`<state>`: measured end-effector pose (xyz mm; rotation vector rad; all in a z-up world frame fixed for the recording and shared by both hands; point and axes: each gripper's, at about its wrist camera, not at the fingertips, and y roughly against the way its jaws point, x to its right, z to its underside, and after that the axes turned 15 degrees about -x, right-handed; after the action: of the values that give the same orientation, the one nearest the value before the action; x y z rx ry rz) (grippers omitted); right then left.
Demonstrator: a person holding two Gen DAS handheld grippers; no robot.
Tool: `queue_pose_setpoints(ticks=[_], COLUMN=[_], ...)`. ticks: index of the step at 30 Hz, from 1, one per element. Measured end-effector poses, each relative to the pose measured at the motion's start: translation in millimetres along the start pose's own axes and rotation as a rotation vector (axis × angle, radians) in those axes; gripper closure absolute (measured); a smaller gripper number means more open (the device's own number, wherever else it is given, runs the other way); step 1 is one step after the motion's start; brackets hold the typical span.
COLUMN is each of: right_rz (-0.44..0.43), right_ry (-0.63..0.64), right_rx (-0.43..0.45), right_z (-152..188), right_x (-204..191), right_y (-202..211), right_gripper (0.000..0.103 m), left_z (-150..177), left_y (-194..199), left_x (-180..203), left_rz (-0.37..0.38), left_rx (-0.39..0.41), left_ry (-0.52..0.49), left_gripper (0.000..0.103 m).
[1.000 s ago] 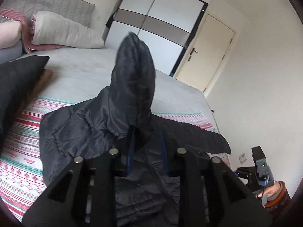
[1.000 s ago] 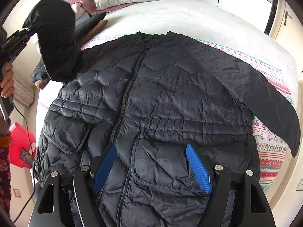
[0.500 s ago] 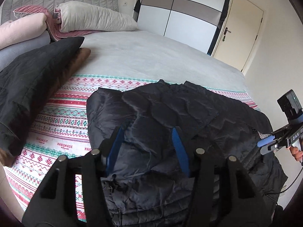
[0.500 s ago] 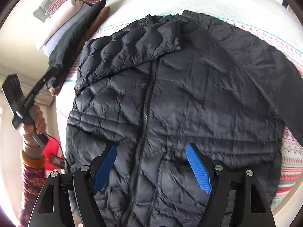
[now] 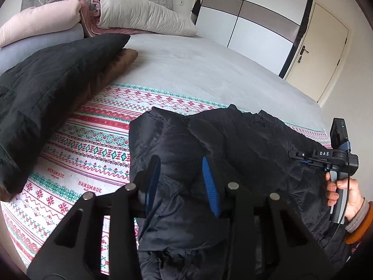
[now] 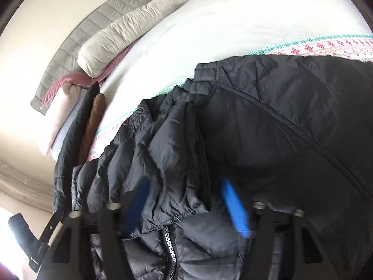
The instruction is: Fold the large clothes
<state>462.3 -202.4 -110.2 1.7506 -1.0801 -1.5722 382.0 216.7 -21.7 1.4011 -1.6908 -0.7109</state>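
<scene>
Now the black puffer jacket (image 5: 233,158) is lying crumpled across the patterned blanket (image 5: 93,149) at the near edge of the bed (image 5: 198,70), its collar bunching toward the blanket's far border and its zipper (image 6: 171,252) running down toward the right wrist camera. The left gripper (image 5: 180,184) is hovering with its blue fingers spread, jacket fabric lying between them ungrasped. The right gripper (image 6: 186,207) is likewise standing open over the zipper front, pressing low into the folds. Left of the jacket, bare blanket is stretching to a stack of folded dark garments (image 5: 46,88). Beyond, plain grey bedding is reaching pillows (image 5: 144,16) at the headboard, with a wardrobe (image 5: 251,16) and door (image 5: 326,51) behind.
</scene>
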Motion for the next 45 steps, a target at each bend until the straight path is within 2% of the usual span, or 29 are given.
queue_pose_setpoints(ticks=[4,7,10,12,14,17,18,20,21,22,24,25,27,29,31,34,36,39,41,45], right_rz=[0.037,0.088,0.193,0.227,0.223,0.196,0.174,0.129,0.112,0.102,0.105,0.104,0.097,0.103,0.104,0.094,0.091,0.082,0.082,-0.05], right_ry=[0.118,0.168,0.183,0.15,0.146,0.145,0.125,0.086,0.072,0.058,0.014,-0.01,-0.065,-0.14,-0.214,-0.309,-0.373,-0.467,-0.53,-0.596], right_rx=[0.042,0.063,0.042,-0.004,-0.019,0.011,0.006,-0.012,-0.009,0.008,0.076,0.111,0.149,0.167,0.18,0.191,0.203,0.216,0.233,0.338], right_z=[26.7,55.7,69.3,73.0,80.2,84.0,85.2,86.9,89.3,94.2,101.1,105.1,111.4,117.9,127.2,142.1,153.3,165.1,168.8,166.5], right_x=[-24.0,-28.0,-14.9,5.6,21.4,26.4,29.4,35.9,39.0,42.8,51.3,58.2,76.9,100.6,125.6,162.8,186.8,224.5,250.3,288.9], right_y=[42.4,66.1,54.7,33.4,13.3,15.5,21.3,36.2,46.1,59.0,86.3,100.9,125.7,146.1,164.2,183.5,194.1,203.5,205.0,210.4], right_gripper=[0.094,0.094,0.094,0.094,0.093,0.093,0.088,0.08,0.07,0.051,0.029,0.024,0.023,0.023,0.022,0.022,0.022,0.022,0.022,0.022], left_z=[-13.0,-12.2,0.2,13.5,21.3,18.6,17.4,17.2,18.7,21.4,27.4,31.8,40.2,50.0,61.3,77.3,90.5,115.3,127.9,150.2], left_y=[-8.0,-33.3,-75.5,-94.4,-98.8,-92.1,-87.2,-72.3,-60.9,-49.5,-29.6,-19.9,-2.9,9.3,18.7,25.9,28.8,26.8,24.6,29.6], left_x=[9.6,19.5,18.0,11.1,8.0,12.9,15.4,21.1,24.1,28.3,37.3,42.4,49.9,57.4,63.1,73.7,80.4,91.6,100.5,119.1], left_rz=[0.005,0.016,-0.019,-0.011,0.005,-0.023,-0.035,-0.048,-0.046,-0.037,-0.043,-0.05,-0.062,-0.072,-0.073,-0.054,-0.052,-0.008,-0.016,-0.047], left_rx=[0.001,-0.042,-0.137,-0.148,-0.133,-0.15,-0.162,-0.168,-0.151,-0.128,-0.103,-0.1,-0.102,-0.122,-0.147,-0.185,-0.185,-0.195,-0.19,-0.201], left_ry=[-0.007,-0.018,0.001,0.015,0.02,0.029,0.039,0.055,0.058,0.058,0.05,0.046,0.048,0.055,0.074,0.093,0.115,0.13,0.125,0.089], left_gripper=[0.065,0.065,0.065,0.065,0.065,0.062,0.058,0.036,0.032,0.027,0.022,0.02,0.016,0.005,0.001,0.001,0.001,0.001,0.001,0.001])
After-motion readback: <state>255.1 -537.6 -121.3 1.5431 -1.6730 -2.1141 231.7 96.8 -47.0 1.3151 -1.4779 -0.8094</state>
